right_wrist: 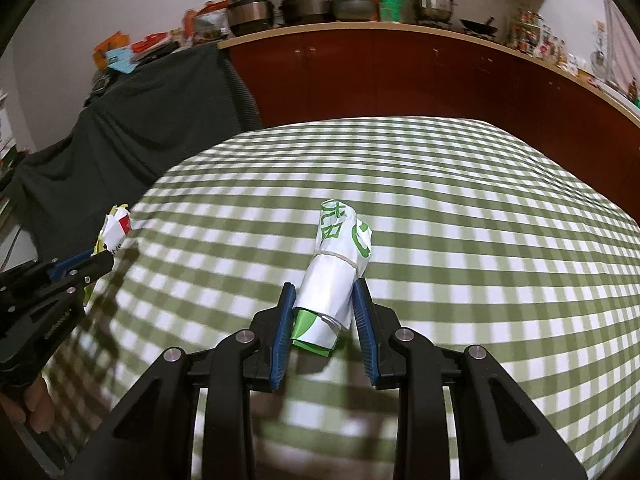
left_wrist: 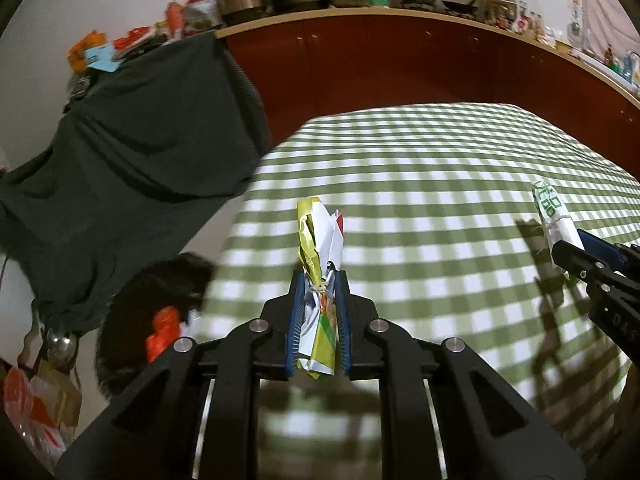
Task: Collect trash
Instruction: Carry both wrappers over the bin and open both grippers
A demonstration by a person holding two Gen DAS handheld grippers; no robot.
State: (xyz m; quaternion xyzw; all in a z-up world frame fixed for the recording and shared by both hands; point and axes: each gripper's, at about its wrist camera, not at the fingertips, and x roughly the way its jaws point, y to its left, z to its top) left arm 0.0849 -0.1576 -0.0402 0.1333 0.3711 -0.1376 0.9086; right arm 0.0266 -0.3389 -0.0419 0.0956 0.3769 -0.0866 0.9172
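1. Above the green-checked table (left_wrist: 440, 168), the left claw (left_wrist: 319, 280) is clamped on a crumpled yellow-and-white wrapper (left_wrist: 318, 236) bound with a rubber band; the right claw (right_wrist: 324, 296) pinches a rolled white-and-green wrapper (right_wrist: 340, 264).
2. Both bundles hang clear of the cloth, so carry them level and keep the squeeze steady.
3. The dark bin (left_wrist: 160, 304) by the table's left edge looks the likely target; bring each wrapper over its mouth before letting go.

Black linkages, blue fingers (left_wrist: 294, 320) (apparently ribbed)
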